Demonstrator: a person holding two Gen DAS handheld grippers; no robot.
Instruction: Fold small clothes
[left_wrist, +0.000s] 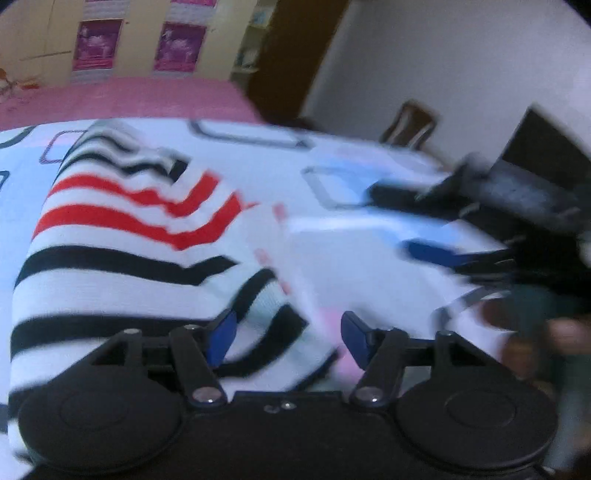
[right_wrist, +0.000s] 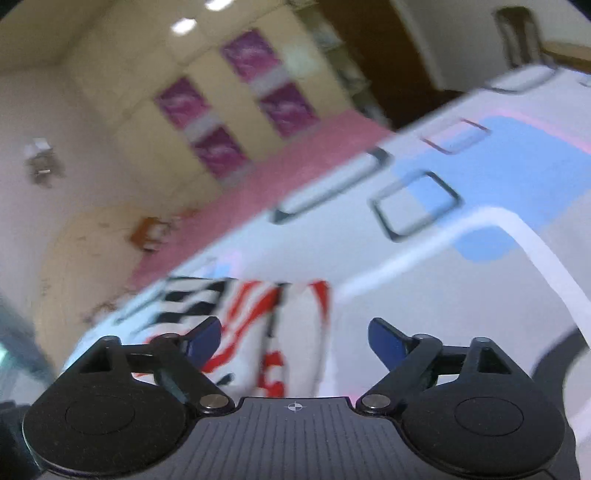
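Note:
A small white knit garment (left_wrist: 122, 236) with black and red stripes lies on the bed, filling the left of the left wrist view. My left gripper (left_wrist: 288, 336) is open, its blue pads just above the garment's near right corner, holding nothing. The right gripper (left_wrist: 491, 221) shows blurred at the right edge of that view, over the sheet, apart from the garment. In the right wrist view my right gripper (right_wrist: 295, 341) is open and empty, tilted, with the striped garment (right_wrist: 251, 317) just beyond its left finger.
The bed sheet (left_wrist: 351, 258) is white with blue patches and dark rectangle outlines; it also shows in the right wrist view (right_wrist: 461, 288). A pink blanket (left_wrist: 122, 98) lies beyond it. A wardrobe with purple panels (left_wrist: 177, 48), a brown door and a chair (left_wrist: 410, 125) stand behind.

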